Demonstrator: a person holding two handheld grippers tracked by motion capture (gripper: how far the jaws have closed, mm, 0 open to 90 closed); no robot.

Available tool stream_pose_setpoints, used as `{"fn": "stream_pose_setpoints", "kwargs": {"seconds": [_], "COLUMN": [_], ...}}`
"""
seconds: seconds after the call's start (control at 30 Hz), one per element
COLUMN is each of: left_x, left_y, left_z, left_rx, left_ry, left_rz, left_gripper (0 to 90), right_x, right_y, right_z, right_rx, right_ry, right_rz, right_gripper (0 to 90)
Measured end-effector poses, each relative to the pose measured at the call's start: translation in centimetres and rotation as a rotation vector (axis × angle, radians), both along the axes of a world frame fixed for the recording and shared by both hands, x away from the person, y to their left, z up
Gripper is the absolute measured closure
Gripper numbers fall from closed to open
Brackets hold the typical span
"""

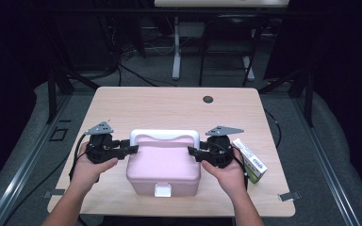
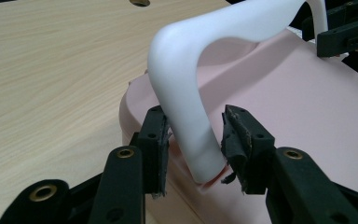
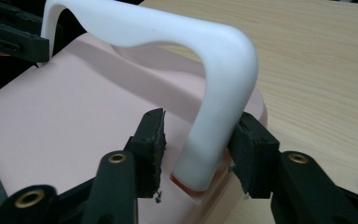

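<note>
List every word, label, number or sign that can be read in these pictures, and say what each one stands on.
None can be read.
Small white and green cardboard box at the table's right edge: it bears print, too small and blurred to read.
Pink plastic case, its white handle and white front latch: no writing shows.
Light wooden table: no markings.

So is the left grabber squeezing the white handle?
Apart. The left gripper view shows the left gripper astride the white handle, with gaps beside both pads.
</note>
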State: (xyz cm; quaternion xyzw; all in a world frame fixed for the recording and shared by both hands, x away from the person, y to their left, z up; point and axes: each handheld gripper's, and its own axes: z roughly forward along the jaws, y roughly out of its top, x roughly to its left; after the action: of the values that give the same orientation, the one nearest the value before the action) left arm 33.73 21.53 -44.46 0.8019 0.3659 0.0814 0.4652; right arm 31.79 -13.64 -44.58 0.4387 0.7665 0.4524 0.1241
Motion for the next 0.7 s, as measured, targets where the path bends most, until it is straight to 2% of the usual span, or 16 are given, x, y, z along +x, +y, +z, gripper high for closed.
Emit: {"fn": "stream_pose_setpoints", "kwargs": {"seconds": [0.1, 0.2, 0.3, 0.4, 0.5, 0.57, 0.7], "left_x": [-0.4, -0.7, -0.8, -1.0, -1.0, -0.8, -0.6], "left_y": [-0.1, -0.1, 0.0, -0.1, 0.0, 0.0, -0.1], "left_z": [0.5, 0.6, 0.8, 1.0, 0.9, 0.6, 0.1], "left_rx": [-0.009, 0.002, 0.006, 0.013, 0.019, 0.007, 0.014], "left_ry": [-0.008, -0.019, -0.022, -0.028, -0.033, -0.022, -0.015], "left_rz": [-0.001, -0.003, -0.004, -0.013, -0.008, -0.007, -0.014], "left_gripper": [63.3, 64.0, 66.6, 66.8, 69.6, 69.7, 69.9], "right_x": [-0.4, -0.9, -1.2, -1.4, -1.3, -1.1, -1.0], "right_y": [0.1, 0.2, 0.4, 0.3, 0.3, 0.2, 0.2], "right_z": [0.4, 0.8, 1.0, 1.2, 1.0, 0.8, 0.5], "right_rx": [-0.002, -0.007, -0.033, -0.029, -0.036, -0.024, -0.028], "right_ry": [-0.015, -0.028, -0.040, -0.041, -0.039, -0.034, -0.029], "right_rz": [0.004, 0.006, 0.006, 0.015, 0.016, 0.013, 0.013], "right_gripper": [60.2, 60.3, 60.4, 60.8, 62.4, 63.1, 64.2]}}
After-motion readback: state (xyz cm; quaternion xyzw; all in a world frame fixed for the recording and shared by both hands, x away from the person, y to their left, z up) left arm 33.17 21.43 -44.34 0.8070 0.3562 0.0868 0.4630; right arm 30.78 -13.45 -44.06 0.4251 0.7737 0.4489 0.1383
